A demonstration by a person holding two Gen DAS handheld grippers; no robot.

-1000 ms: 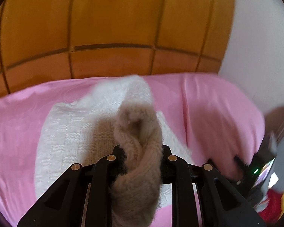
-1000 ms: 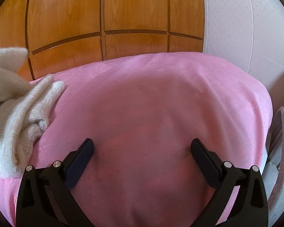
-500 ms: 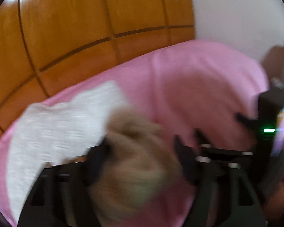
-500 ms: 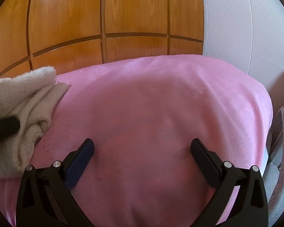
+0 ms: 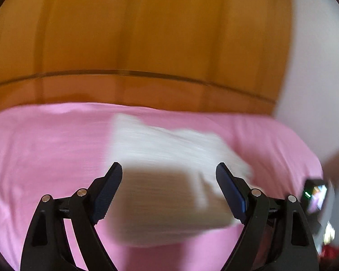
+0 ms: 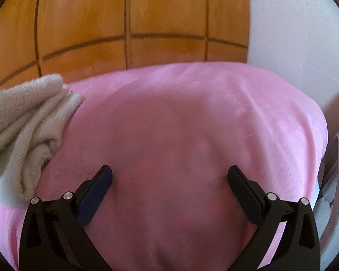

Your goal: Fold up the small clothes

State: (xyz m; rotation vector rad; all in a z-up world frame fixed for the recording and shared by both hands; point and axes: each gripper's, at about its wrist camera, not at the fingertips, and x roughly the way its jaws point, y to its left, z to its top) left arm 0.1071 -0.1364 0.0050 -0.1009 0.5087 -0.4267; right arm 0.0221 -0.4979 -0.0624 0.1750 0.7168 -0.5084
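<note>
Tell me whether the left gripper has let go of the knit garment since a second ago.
Yes. The left gripper stands open, jaws apart above the cream knit garment, which lies on the pink bedspread.

Left gripper [image 5: 168, 171], lower centre of the frame: matte black angular plastic; two flat fingers [image 5: 108, 189] faced with dark blue ribbed pads; round silver screws on each linkage arm; triangular cut-outs in the outer struts. Right gripper [image 6: 169, 176], lower centre of its own frame: the same black frame, silver screws, and dark blue pads [image 6: 95, 194].
</note>
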